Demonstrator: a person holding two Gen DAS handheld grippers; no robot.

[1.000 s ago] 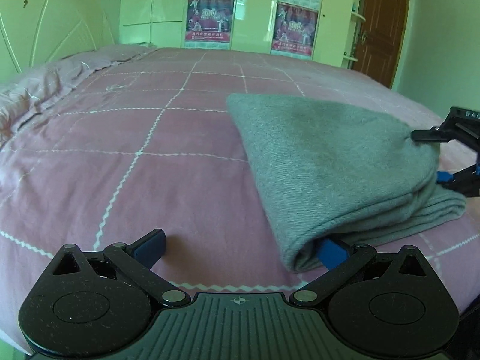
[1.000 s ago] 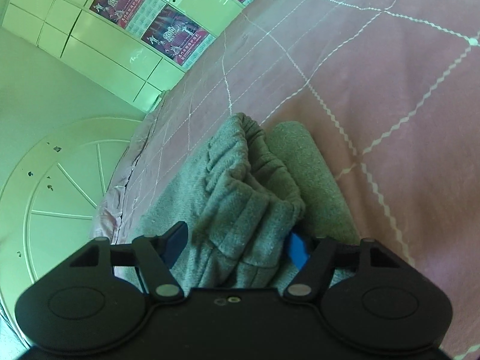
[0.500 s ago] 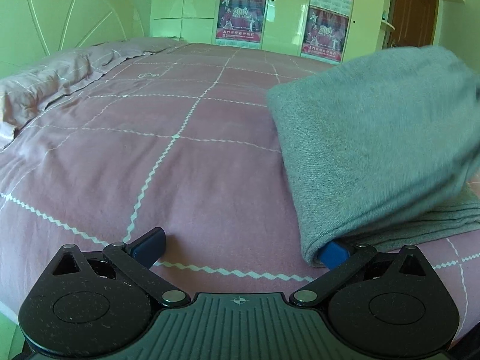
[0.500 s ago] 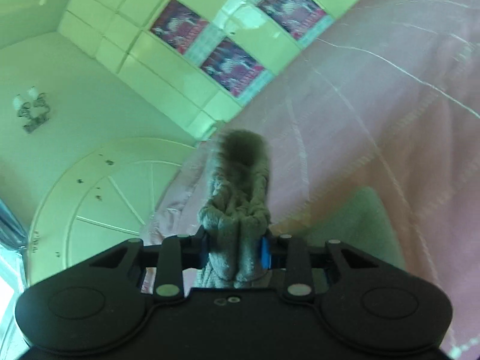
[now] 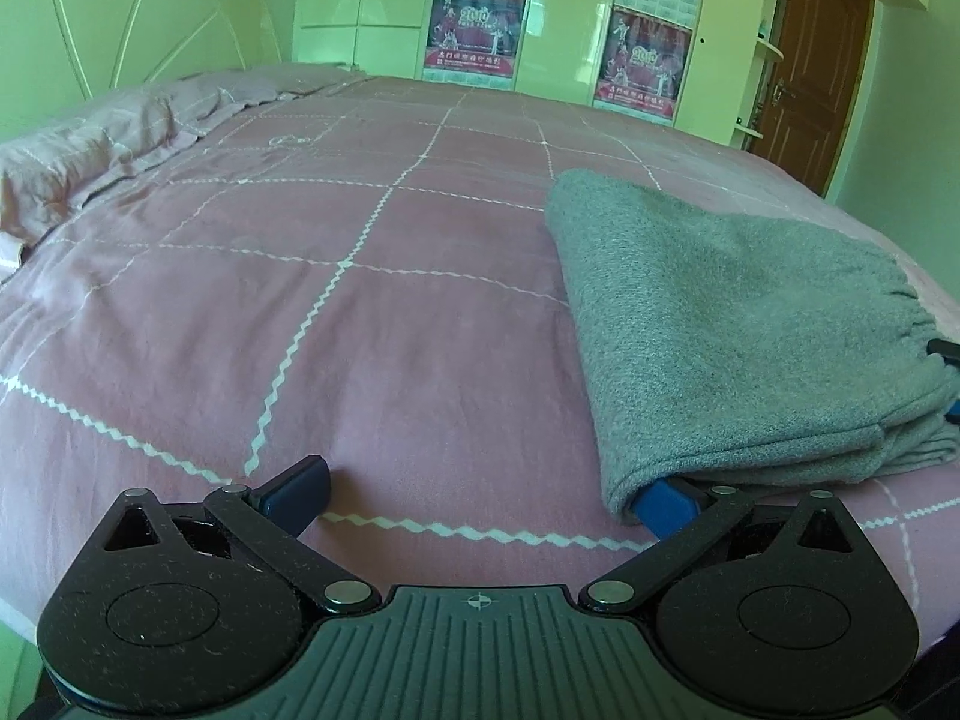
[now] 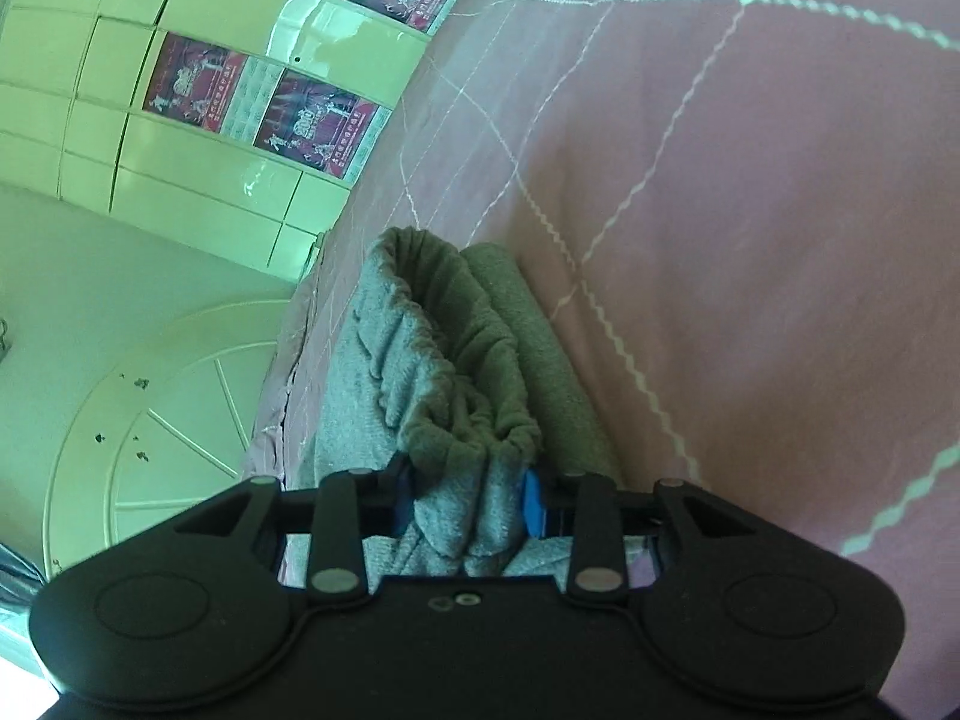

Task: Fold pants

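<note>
Grey knit pants (image 5: 720,324) lie folded in a stack on the pink bedspread (image 5: 360,330), right of centre in the left wrist view. My left gripper (image 5: 480,495) rests open on the bed at the stack's near corner, its right finger (image 5: 663,504) tucked under the fold and its left finger (image 5: 294,483) on bare bedspread. The right gripper (image 6: 468,501) has the bunched elastic waistband of the pants (image 6: 444,372) between its blue pads; the pads still press the cloth while the jaws are opening. Its fingertips (image 5: 948,351) show at the stack's right end.
A crumpled pink pillow (image 5: 90,156) lies at the bed's far left, before a pale headboard (image 5: 150,18). Cream wardrobe doors with posters (image 5: 474,24) stand beyond the bed, and a brown door (image 5: 810,72) at the far right. Wide bedspread lies left of the pants.
The right gripper closed on the waistband, raised the top layer high, then brought it back down onto the stack. The left gripper stayed put with its finger under the fold.
</note>
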